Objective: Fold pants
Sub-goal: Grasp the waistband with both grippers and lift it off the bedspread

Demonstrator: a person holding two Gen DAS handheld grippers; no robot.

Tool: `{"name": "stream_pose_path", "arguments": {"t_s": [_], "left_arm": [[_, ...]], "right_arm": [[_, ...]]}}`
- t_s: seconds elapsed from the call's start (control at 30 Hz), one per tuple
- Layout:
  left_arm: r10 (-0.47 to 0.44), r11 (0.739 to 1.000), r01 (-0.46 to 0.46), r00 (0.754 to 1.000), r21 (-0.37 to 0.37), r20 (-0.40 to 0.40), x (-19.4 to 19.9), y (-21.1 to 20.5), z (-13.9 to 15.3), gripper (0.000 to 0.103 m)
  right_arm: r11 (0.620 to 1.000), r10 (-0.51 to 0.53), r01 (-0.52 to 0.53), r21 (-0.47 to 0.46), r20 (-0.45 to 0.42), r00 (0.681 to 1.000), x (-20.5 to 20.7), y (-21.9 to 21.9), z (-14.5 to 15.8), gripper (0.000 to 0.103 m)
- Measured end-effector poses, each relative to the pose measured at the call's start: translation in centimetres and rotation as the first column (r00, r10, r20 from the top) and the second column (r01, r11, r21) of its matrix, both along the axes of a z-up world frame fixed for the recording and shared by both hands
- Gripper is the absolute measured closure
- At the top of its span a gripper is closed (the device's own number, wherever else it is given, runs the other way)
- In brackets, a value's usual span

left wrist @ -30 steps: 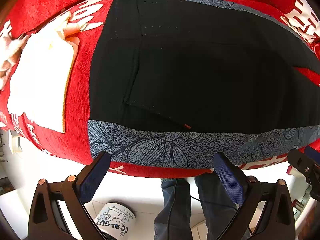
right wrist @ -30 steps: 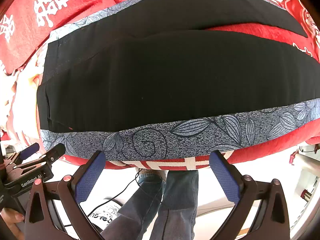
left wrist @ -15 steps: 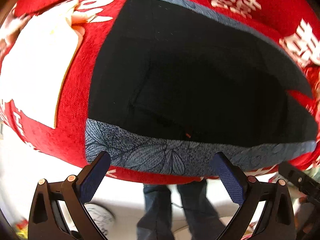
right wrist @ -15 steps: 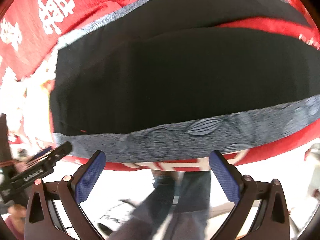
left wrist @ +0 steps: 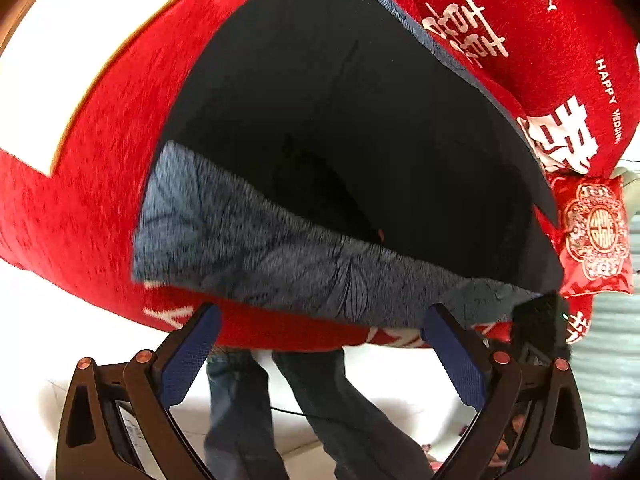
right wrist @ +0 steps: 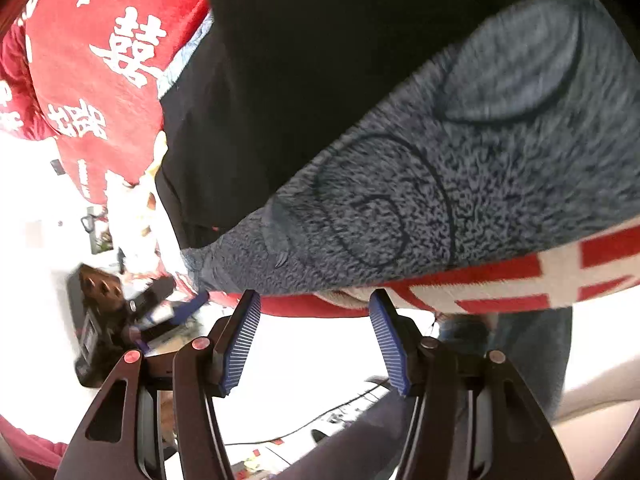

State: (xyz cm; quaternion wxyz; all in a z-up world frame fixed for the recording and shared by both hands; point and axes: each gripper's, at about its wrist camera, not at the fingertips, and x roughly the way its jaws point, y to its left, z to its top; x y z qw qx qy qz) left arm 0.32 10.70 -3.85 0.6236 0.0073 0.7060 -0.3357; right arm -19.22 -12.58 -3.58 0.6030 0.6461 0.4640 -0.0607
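Clearly, the black pants [left wrist: 360,128] are lying spread flat on the red blanket [left wrist: 100,160], their grey leaf-printed side band [left wrist: 280,256] running along the near edge of the bed. No fold is showing in them yet, so the task is looking barely begun.

Compared with a second ago, both cameras are sitting closer and more tilted. The right wrist view is now filling with the printed band [right wrist: 440,184], where earlier it was taking in the whole length of the legs. The right gripper [right wrist: 316,336] has narrowed from its wide spread to a partial opening, its blue pads [right wrist: 242,340] sitting just below the band's edge and touching no cloth. That is reading as the start of a pinch on the near edge.

The left gripper [left wrist: 320,356] is staying as wide apart as before, empty, hovering just off the band near the waist end, with the view swung towards the right. A red embroidered pouch [left wrist: 596,236] is now showing beyond the pants. White cloth [left wrist: 80,48] is lying at the far left, apart from the pants.
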Motion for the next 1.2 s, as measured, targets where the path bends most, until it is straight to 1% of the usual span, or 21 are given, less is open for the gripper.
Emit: {"name": "stream_pose_path", "arguments": {"t_s": [0.17,0.2,0.23,0.27,0.3,0.33,0.4,0.43,0.5,0.6,0.63,0.67,0.7,0.73,0.77,0.8,0.83,0.9,1.03,1.1,1.2], "left_arm": [[0.006,1.000,-0.007,1.000,-0.024,-0.026,-0.4,1.1,-0.6,0.001],[0.015,0.999,-0.016,0.999,-0.027,-0.035,-0.3,1.5,-0.7,0.001],[0.032,0.999,-0.033,0.998,-0.032,-0.051,-0.3,1.7,-0.9,0.001],[0.045,0.998,-0.047,0.997,-0.032,-0.062,-0.2,1.8,-1.0,0.001],[0.069,0.997,-0.072,0.994,-0.034,-0.085,0.0,2.0,-1.1,0.001],[0.109,0.992,-0.116,0.985,-0.048,-0.134,0.3,2.1,-1.2,0.001],[0.155,0.981,-0.173,0.970,-0.085,-0.186,0.7,2.0,-1.1,0.001],[0.177,0.974,-0.201,0.965,-0.108,-0.194,1.0,1.7,-0.8,0.001],[0.200,0.963,-0.231,0.959,-0.140,-0.202,1.7,1.1,-0.4,0.001],[0.239,0.949,-0.271,0.951,-0.159,-0.197,2.9,0.0,-0.2,0.001],[0.250,0.948,-0.280,0.950,-0.153,-0.187,3.4,-0.3,-0.4,0.005],[0.259,0.947,-0.285,0.949,-0.144,-0.179,3.6,-0.5,-0.7,0.013],[0.249,0.953,-0.273,0.953,-0.132,-0.173,3.9,-0.8,-1.1,0.035],[0.220,0.962,-0.244,0.960,-0.126,-0.175,3.9,-1.2,-1.6,0.052],[0.197,0.966,-0.222,0.965,-0.134,-0.176,3.5,-1.4,-1.7,0.056],[0.174,0.971,-0.197,0.971,-0.133,-0.166,3.3,-1.6,-1.8,0.057],[0.140,0.979,-0.159,0.979,-0.129,-0.148,3.2,-1.9,-1.7,0.057],[0.097,0.985,-0.114,0.986,-0.126,-0.132,3.0,-2.1,-1.4,0.057],[0.025,0.992,-0.040,0.992,-0.119,-0.124,2.9,-2.4,-1.1,0.057],[0.005,0.994,-0.017,0.993,-0.104,-0.121,2.8,-2.2,-1.2,0.057],[-0.012,0.997,0.003,0.994,-0.080,-0.113,2.6,-2.5,-1.5,0.057]], "right_arm": [[0.996,-0.076,0.069,0.064,0.110,0.991,0.5,0.5,-1.0,0.042],[0.993,-0.095,0.085,0.088,0.127,0.987,0.8,0.6,-1.0,0.046],[0.987,-0.122,0.105,0.119,0.144,0.982,1.2,0.6,-0.9,0.058],[0.983,-0.140,0.118,0.139,0.158,0.977,1.4,0.5,-0.8,0.066],[0.978,-0.166,0.137,0.160,0.185,0.969,1.9,0.3,0.0,0.077],[0.977,-0.173,0.141,0.162,0.206,0.963,2.1,0.2,0.8,0.079],[0.981,-0.163,0.129,0.148,0.248,0.955,2.9,-0.3,2.8,0.079],[0.982,-0.154,0.120,0.143,0.265,0.952,3.2,-0.5,3.5,0.079],[0.988,-0.126,0.091,0.127,0.305,0.944,3.9,-1.0,5.2,0.079],[0.993,-0.084,0.052,0.109,0.322,0.943,4.1,-1.4,6.3,0.079],[0.994,-0.071,0.039,0.104,0.320,0.945,4.0,-1.4,6.4,0.079],[0.995,-0.051,0.022,0.097,0.313,0.948,4.0,-1.4,6.3,0.078],[0.996,-0.043,0.014,0.092,0.319,0.947,4.0,-1.3,6.1,0.076],[0.996,-0.036,0.011,0.085,0.299,0.954,3.7,-1.3,5.7,0.076],[0.997,-0.037,0.015,0.079,0.278,0.960,3.4,-1.3,5.3,0.076],[0.997,-0.043,0.027,0.069,0.252,0.967,2.7,-1.6,4.8,0.075],[0.997,-0.059,0.047,0.058,0.223,0.973,1.7,-1.8,4.4,0.067],[0.993,-0.119,0.115,0.034,0.177,0.977,-1.0,-2.5,3.6,0.061],[0.975,-0.217,0.221,-0.018,0.109,0.970,-5.4,-3.9,2.8,0.060],[0.962,-0.268,0.272,-0.032,0.094,0.959,-7.6,-4.4,2.7,0.060],[0.927,-0.373,0.375,0.007,0.116,0.920,-9.6,-4.9,2.7,0.060]]}}
